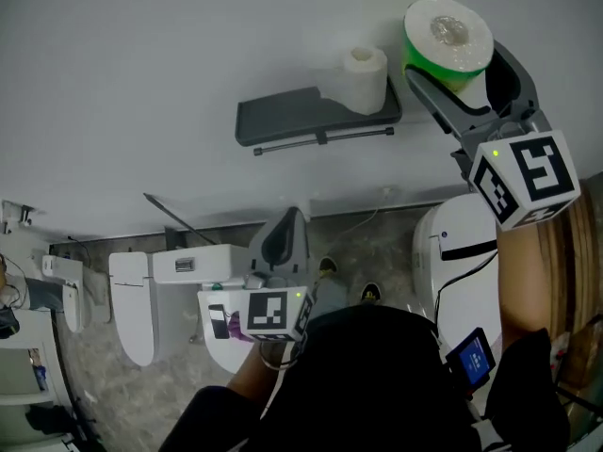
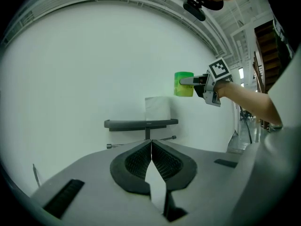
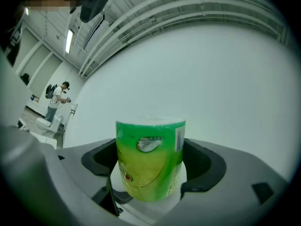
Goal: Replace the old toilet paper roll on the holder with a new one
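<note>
- Holding a green-wrapped toilet roll (image 1: pixel 448 28), the right gripper (image 1: pixel 459 64) is up high against the white wall (image 1: pixel 141 64). Its jaws are clamped on the roll's sides, and the roll stands upright between them.
- The wrapped roll is above and to the right of the holder (image 1: pixel 292 116), near it but not touching.
- The holder is a dark grey shelf fixed to the wall, with a thin bar (image 1: pixel 325 139) just below it.
- A white unwrapped roll (image 1: pixel 365 78) stands upright on the right end of the shelf.
- The left gripper (image 1: pixel 285 229) is lower and nearer, pointing toward the holder. Its jaws are pressed together with nothing between them.
- A white toilet (image 1: pixel 132 299) stands on the floor below, to the left.
</note>
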The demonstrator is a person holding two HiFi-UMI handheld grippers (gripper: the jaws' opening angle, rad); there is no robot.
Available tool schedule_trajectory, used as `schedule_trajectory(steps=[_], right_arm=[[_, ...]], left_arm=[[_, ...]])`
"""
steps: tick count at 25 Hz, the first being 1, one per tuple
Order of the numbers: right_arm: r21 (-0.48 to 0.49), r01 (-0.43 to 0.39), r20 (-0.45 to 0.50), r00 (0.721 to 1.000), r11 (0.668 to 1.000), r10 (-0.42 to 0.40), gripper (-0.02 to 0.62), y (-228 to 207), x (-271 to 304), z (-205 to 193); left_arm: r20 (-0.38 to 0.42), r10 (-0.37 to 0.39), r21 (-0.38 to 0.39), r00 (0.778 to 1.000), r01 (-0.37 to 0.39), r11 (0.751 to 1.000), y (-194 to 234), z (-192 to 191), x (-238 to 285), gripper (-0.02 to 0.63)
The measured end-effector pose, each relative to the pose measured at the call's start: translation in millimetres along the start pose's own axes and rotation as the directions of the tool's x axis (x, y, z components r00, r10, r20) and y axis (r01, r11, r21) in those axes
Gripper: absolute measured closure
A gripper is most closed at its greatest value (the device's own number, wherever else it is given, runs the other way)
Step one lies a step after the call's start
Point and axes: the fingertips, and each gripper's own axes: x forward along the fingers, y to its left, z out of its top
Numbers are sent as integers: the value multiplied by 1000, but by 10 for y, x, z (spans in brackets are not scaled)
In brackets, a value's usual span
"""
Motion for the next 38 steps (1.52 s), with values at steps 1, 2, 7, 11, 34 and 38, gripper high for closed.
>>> schedule_trajectory(steps=[1, 2, 7, 11, 34, 38], right_arm=[[-31, 7, -24, 1000, 999, -8, 193, -55, -33, -95], [-70, 13, -51, 999, 997, -17, 193, -104, -69, -204], [-242, 20, -194, 979, 970, -69, 193, -358, -298, -794], [-366, -13, -311, 944, 931, -109, 193, -389, -457, -1336], [-706, -297, -536, 818, 643, -210, 194, 235, -270, -2981], [-727, -304, -517, 832, 615, -200, 195, 375, -85, -2902]], left_arm=[[1, -3, 4, 1000, 3, 1000, -6, 6, 15, 583], [3, -7, 8, 1000, 7, 1000, -11, 11, 20, 583], [-7, -2, 0, 1000, 2, 1000, -31, -33, 2, 583], [-30, -3, -12, 1000, 3, 1000, -45, -134, -5, 583], [-80, 43, -34, 996, -46, 998, 187, -347, -4, 583], [-79, 67, -37, 995, -70, 997, 303, -335, -63, 583]])
